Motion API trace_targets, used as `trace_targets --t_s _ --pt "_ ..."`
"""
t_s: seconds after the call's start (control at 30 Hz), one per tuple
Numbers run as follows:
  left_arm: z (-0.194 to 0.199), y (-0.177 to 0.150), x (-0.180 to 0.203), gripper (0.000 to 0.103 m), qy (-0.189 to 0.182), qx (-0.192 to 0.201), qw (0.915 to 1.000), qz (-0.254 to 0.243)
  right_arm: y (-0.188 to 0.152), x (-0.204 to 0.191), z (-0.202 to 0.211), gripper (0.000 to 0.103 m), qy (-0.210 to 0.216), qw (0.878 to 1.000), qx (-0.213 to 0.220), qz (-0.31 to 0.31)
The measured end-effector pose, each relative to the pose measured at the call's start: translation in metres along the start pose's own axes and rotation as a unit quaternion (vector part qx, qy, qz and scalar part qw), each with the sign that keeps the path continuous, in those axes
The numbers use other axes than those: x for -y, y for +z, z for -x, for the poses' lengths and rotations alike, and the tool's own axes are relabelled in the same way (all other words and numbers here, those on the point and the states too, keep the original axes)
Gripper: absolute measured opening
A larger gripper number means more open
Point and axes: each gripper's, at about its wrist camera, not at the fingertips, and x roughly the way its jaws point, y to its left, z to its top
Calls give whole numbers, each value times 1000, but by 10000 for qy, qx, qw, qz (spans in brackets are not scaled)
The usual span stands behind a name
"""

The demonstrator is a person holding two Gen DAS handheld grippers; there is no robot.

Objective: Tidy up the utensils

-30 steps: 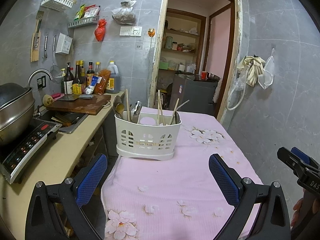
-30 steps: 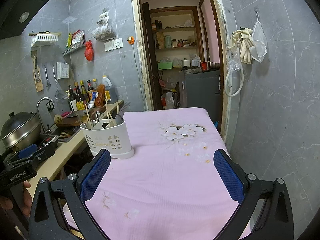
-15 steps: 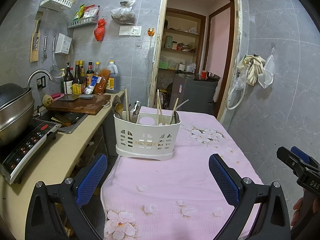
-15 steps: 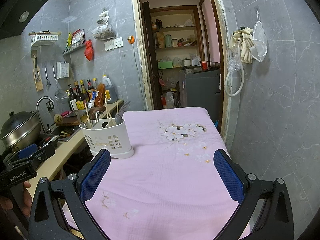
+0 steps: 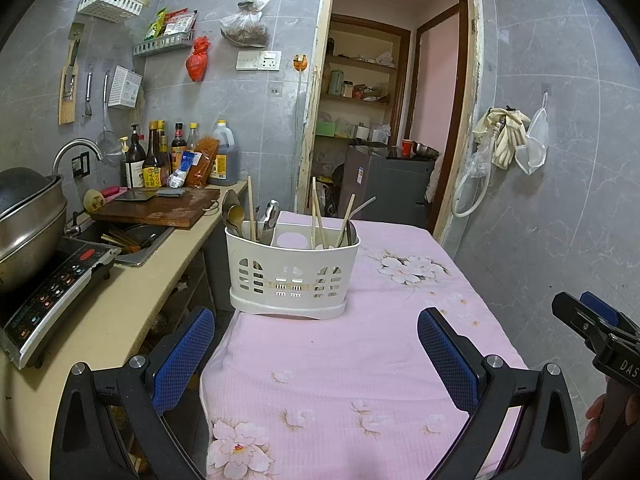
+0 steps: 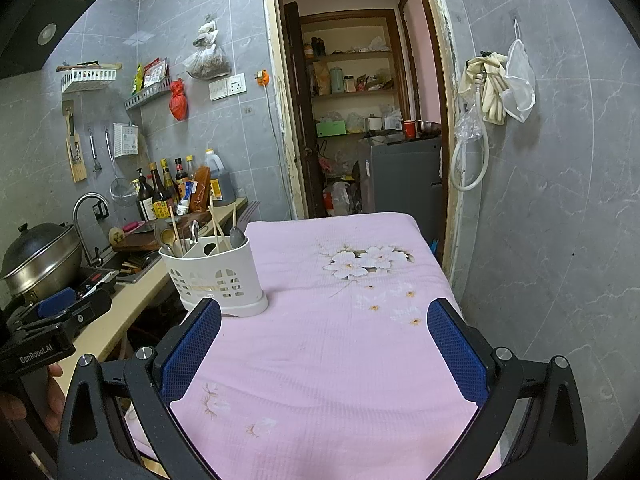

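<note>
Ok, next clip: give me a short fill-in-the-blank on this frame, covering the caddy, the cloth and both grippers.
1. The white slotted plastic utensil caddy stands on the ____ floral tablecloth.
2. The left gripper and right gripper both have their jaws ____, holding nothing.
3. Wooden chopsticks and metal spoons stand inside the ____.
4. The caddy sits near the cloth's edge closest to the kitchen ____.

Missing words: pink; open; caddy; counter

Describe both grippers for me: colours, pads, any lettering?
Left gripper and right gripper match: black angular frames, silver screws, blue textured pads. White lettering reads "GenRobot.AI" on the left body and "DAS", cut off, on the right. No cables or sleeves show.
</note>
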Motion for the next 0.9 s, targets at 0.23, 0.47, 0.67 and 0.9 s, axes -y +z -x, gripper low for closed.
trace_targets --t_s 0.23,0.47,0.67,0.9 --pt "-1 1 1 102 -3 -8 10000 -5 1 0 0 101 -2 10000 -2 6" --pt "-3 -1 3 102 8 -33 10000 -3 -3 -1 -1 101 26 10000 -25 -16" --pt "-7 -2 2 102 27 -53 10000 16 -6 -4 -3 102 33 10000 -42 -10" --pt "-7 -1 2 102 23 -58 10000 12 -10 -5 -3 102 24 10000 -53 -14"
